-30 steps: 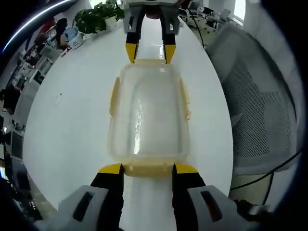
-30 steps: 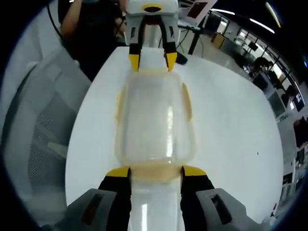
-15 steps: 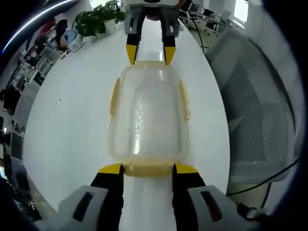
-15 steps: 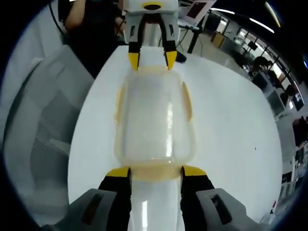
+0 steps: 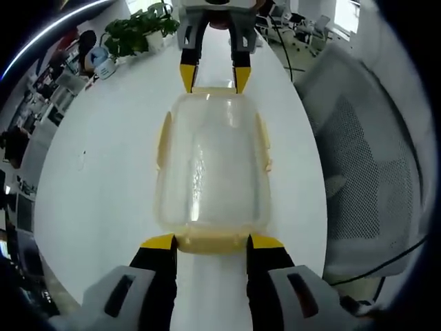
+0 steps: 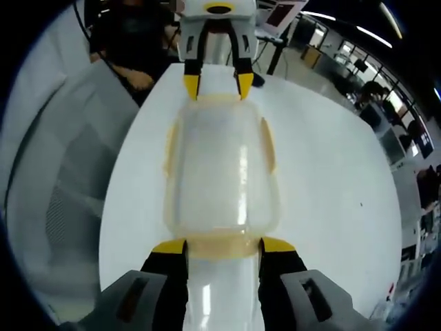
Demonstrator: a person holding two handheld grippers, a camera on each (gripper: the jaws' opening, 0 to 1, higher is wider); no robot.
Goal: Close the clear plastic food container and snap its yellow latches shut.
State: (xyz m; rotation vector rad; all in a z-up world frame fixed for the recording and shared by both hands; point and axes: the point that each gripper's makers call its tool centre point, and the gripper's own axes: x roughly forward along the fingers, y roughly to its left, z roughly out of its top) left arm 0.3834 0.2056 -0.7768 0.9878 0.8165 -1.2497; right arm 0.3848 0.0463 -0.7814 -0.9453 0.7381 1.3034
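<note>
Left gripper view: the left gripper (image 5: 209,241) comes up from 6 o'clock with its jaws spread, yellow tips sitting at either end of the near latch (image 5: 210,242) of the container (image 5: 210,165). Can't really tell if the tips touch the latch or just flank it. The container sits dead centre on the white surface (image 5: 103,172), lid on, long axis running 6 to 12. Side latches (image 5: 163,138) at 9 and 3 o'clock look flared out a bit rather than snapped flat. At 12 o'clock the right gripper (image 5: 211,77) reaches in from the far end, jaws also spread, tips by the far latch. A plant (image 5: 138,27) is up at 11 o'clock, and a mesh chair (image 5: 358,158) sits off the surface edge at 3 o'clock.

Right gripper view: same setup from the other end. The right gripper (image 6: 223,246) rises from 6 o'clock, jaws spread, tips bracketing the latch (image 6: 222,245) nearest it. The container (image 6: 220,169) is centred, and the left gripper (image 6: 218,85) is at 12 o'clock with jaws apart at the far latch. A chair (image 6: 62,172) is at 9 o'clock and a person's hand (image 6: 138,79) shows near 11 o'clock.
</note>
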